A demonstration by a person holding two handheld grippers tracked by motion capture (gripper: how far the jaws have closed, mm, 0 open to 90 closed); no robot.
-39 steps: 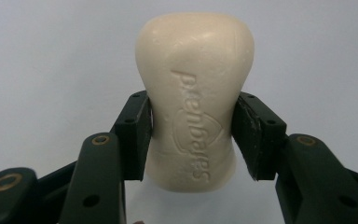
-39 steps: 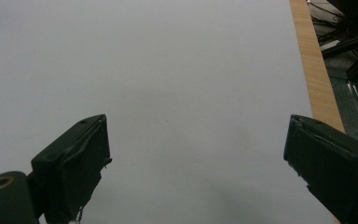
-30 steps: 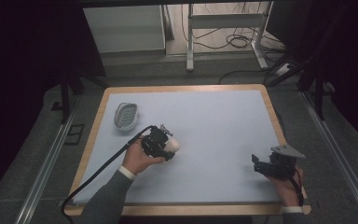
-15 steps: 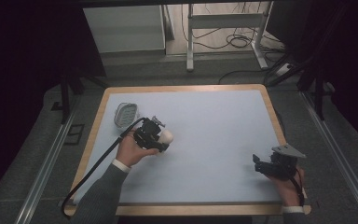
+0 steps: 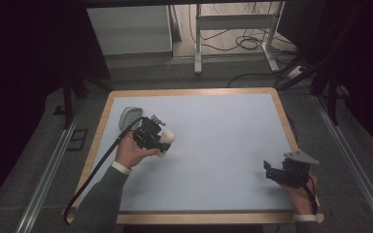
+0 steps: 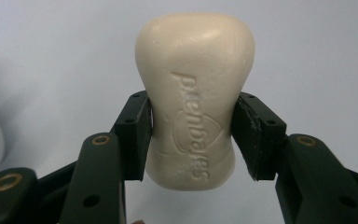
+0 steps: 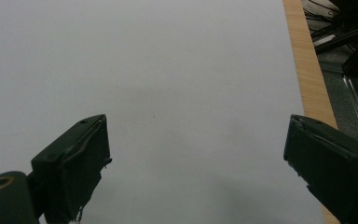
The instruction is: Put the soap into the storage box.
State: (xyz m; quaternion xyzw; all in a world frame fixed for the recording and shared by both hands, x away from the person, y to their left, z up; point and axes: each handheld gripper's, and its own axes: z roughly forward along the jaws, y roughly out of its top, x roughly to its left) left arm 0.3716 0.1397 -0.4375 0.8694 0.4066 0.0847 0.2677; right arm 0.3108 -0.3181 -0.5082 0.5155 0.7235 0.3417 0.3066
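The left gripper (image 6: pixel 193 135) is clamped on the waist of a cream, hourglass-shaped soap bar (image 6: pixel 195 95) with embossed lettering, held over the pale blue table top (image 5: pixel 223 126) just beside a grey oval soap dish (image 5: pixel 128 115). The right gripper (image 7: pixel 196 154), jaws wide apart, rests near the table's near right corner.

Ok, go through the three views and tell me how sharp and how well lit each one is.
High view: dim, dark surroundings, the soap in the left gripper small and soft. Left gripper view: evenly lit, the soap's embossed lettering crisp, the table behind blurred. Right gripper view: right gripper jaws dark, faint shadow below.
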